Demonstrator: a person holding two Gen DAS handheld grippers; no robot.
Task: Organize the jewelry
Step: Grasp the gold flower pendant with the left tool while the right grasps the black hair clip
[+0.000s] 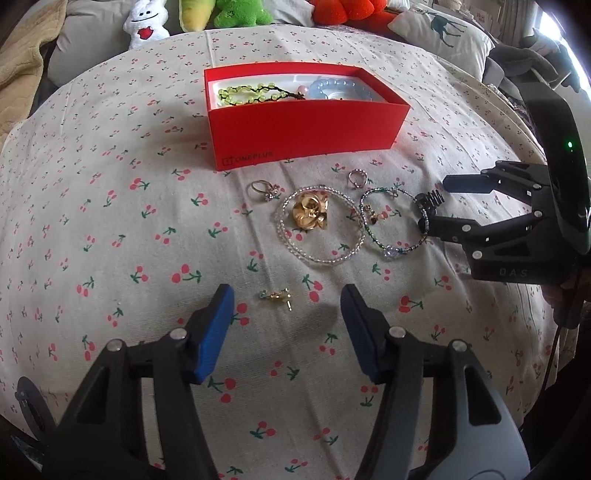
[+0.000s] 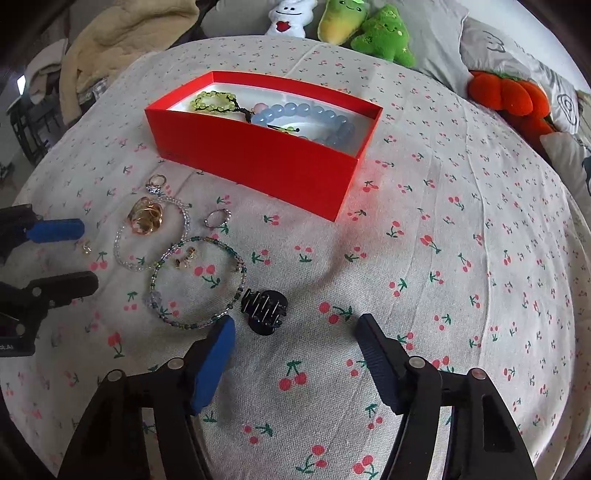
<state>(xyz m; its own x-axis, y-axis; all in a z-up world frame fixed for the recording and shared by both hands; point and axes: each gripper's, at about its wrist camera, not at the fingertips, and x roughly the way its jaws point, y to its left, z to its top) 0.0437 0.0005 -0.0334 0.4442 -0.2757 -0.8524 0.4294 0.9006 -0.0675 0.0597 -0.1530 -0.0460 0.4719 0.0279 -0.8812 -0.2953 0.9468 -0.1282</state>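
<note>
A red box on the cherry-print cloth holds a yellow-green bead bracelet and a blue bead bracelet. In front of it lie two rings, a gold flower piece inside a clear bead bracelet, and a green bead bracelet. My left gripper is open, with a small gold earring on the cloth between its tips, untouched. My right gripper is open, and a black hair clip lies just ahead, near its left finger.
Plush toys and pillows line the far edge of the bed, with an orange plush at the right. A beige blanket is heaped at the far left. Bare cloth stretches right of the box.
</note>
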